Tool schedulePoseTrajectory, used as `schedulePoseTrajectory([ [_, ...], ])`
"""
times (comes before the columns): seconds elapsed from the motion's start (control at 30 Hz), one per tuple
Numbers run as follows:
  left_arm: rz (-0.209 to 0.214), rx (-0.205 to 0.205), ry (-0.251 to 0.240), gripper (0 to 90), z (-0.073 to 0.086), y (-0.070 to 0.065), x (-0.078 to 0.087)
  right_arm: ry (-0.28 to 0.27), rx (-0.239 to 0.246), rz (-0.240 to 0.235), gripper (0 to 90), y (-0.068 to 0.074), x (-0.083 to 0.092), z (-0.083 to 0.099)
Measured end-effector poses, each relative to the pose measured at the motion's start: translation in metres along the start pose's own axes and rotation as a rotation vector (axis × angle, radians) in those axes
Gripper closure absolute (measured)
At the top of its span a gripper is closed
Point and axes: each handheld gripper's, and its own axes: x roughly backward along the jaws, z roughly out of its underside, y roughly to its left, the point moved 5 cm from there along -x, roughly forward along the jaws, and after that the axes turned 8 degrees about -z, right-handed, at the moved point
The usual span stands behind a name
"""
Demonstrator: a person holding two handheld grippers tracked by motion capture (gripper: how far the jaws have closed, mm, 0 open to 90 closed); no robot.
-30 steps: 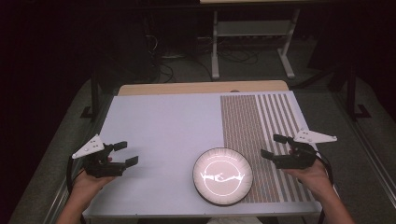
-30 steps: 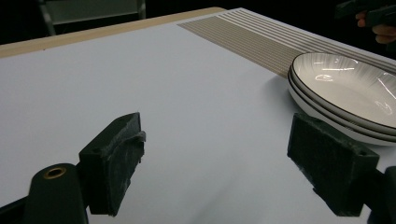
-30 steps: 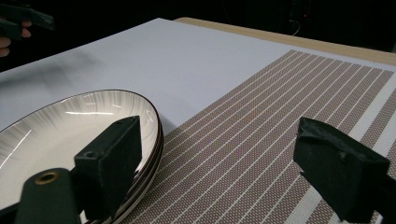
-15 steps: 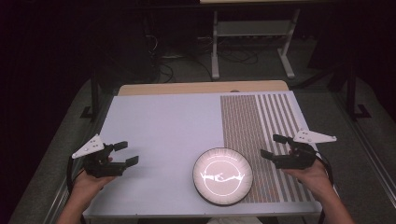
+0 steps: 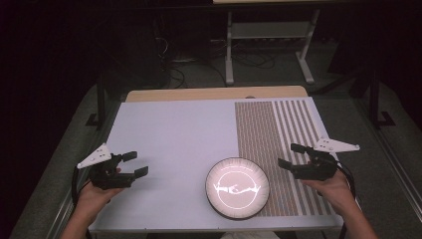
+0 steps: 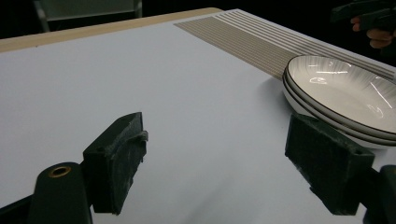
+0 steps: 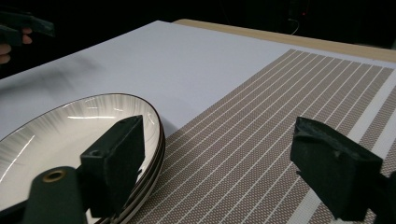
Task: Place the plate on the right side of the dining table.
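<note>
A stack of white plates with dark rims [image 5: 237,187] [image 6: 343,95] [image 7: 74,135] sits near the table's front edge, half on the white mat and half on the striped mat. My left gripper [image 5: 133,164] [image 6: 219,168] hovers open at the front left, well to the left of the plates, with nothing between its jaws. My right gripper [image 5: 290,155] [image 7: 224,172] is open just right of the plates over the striped mat, and holds nothing. A hand holds each gripper.
A white mat [image 5: 174,134] covers most of the table. A brown striped placemat [image 5: 271,129] [image 7: 261,112] lies on its right part. A bare wooden strip [image 5: 209,93] runs along the far edge. Beyond the table stand a metal frame [image 5: 268,35] and cables on a dark floor.
Both grippers have barely shifted: they stay open in the same places. The plates have not moved.
</note>
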Motion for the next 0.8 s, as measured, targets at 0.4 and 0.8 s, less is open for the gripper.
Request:
schedulePoseTrajectory([
  [0.4,-0.001,0.007,0.006,19.7,0.0003,0.0002,-0.0006,-0.001,0.004,-0.004,17.6,0.0014,-0.0003,-0.0004],
  [0.8,0.001,0.034,0.014,20.9,-0.0013,-0.0015,-0.0015,0.002,-0.003,0.0,16.9,0.0006,-0.0008,-0.0001],
])
